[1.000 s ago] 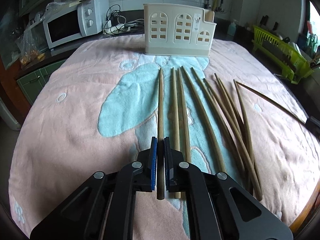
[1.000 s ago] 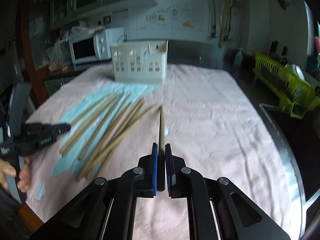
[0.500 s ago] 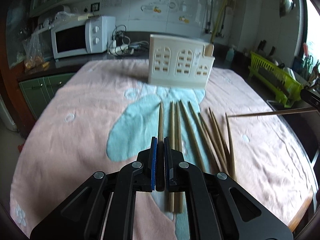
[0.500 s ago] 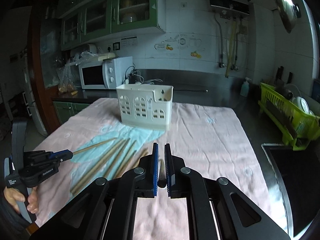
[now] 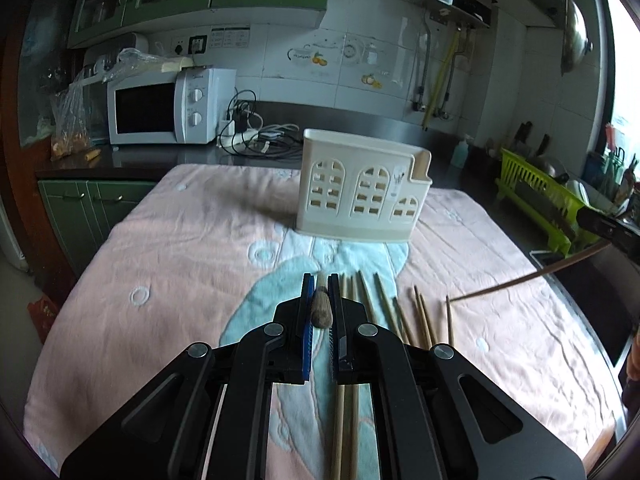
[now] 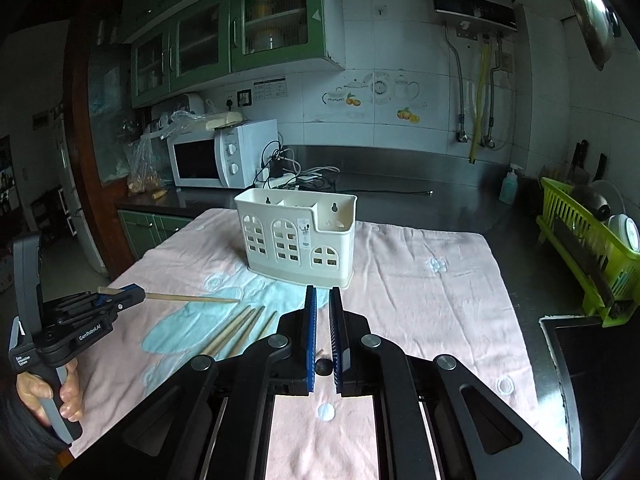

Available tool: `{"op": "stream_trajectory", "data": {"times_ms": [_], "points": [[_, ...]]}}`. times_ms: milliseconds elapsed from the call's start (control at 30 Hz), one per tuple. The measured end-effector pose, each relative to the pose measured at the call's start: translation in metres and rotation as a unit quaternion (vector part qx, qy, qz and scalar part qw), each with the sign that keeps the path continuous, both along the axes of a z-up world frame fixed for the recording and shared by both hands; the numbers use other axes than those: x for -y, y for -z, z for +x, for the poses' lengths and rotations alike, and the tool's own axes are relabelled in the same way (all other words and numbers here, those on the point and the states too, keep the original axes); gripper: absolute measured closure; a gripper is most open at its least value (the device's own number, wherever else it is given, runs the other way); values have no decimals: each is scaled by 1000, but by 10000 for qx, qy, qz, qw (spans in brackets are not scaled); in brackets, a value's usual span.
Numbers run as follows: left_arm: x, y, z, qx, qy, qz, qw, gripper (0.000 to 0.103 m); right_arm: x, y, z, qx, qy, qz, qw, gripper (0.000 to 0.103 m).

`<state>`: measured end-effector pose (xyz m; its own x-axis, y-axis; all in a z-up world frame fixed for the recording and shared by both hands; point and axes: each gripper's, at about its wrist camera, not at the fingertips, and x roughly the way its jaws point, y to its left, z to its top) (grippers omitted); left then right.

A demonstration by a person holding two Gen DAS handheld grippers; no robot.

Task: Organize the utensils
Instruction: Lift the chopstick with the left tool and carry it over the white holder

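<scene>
My left gripper (image 5: 320, 280) is shut on a wooden chopstick (image 5: 321, 310), lifted off the cloth and pointing forward; it also shows in the right wrist view (image 6: 192, 298). My right gripper (image 6: 322, 292) is shut on another chopstick (image 6: 323, 366), seen end-on between the pads; its length shows in the left wrist view (image 5: 528, 278), held in the air. Several chopsticks (image 5: 390, 312) lie on the pink and blue cloth. The cream utensil holder (image 5: 362, 192) stands upright beyond them, also in the right wrist view (image 6: 296, 236).
A white microwave (image 5: 160, 106) and cables sit on the counter behind the table. A green dish rack (image 6: 588, 248) stands to the right. The table's right edge drops to a dark counter (image 6: 592, 364).
Both grippers have risen from the cloth with their chopsticks and tilted up, so the views now face the holder and wall. The remaining chopsticks stay on the cloth.
</scene>
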<state>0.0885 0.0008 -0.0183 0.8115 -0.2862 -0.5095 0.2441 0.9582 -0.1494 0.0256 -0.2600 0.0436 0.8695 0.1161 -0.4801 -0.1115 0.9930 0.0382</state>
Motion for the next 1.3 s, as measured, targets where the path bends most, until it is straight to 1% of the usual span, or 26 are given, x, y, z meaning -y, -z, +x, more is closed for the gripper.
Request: {"op": "stream_trajectory", "data": {"times_ms": [233, 367, 600, 700, 900, 1033, 1133, 1300], "points": [[0, -16, 10, 105, 42, -68, 9999, 98, 7, 5, 18, -83, 52, 118, 9999, 97], [-2, -28, 18, 87, 117, -122, 9998, 98, 6, -3, 25, -85, -51, 143, 9998, 97], [5, -48, 26, 146, 276, 5, 9995, 98, -2, -30, 44, -76, -394, -125, 9991, 97], [9, -56, 31, 132, 354, -40, 9993, 98, -1, -42, 52, -85, -524, -48, 9986, 97], [18, -76, 39, 247, 442, 1, 9987, 98, 2, -82, 77, 76, -656, -87, 9978, 97], [22, -102, 49, 430, 504, -59, 9978, 98, 3, -110, 96, 332, -605, -101, 9976, 97], [26, -126, 57, 650, 511, -50, 9966, 98, 4, -130, 115, 531, -526, -77, 9972, 97], [33, -171, 73, 1104, 458, -38, 9928, 98, 3, -147, 152, 804, -351, -136, 9961, 97]]}}
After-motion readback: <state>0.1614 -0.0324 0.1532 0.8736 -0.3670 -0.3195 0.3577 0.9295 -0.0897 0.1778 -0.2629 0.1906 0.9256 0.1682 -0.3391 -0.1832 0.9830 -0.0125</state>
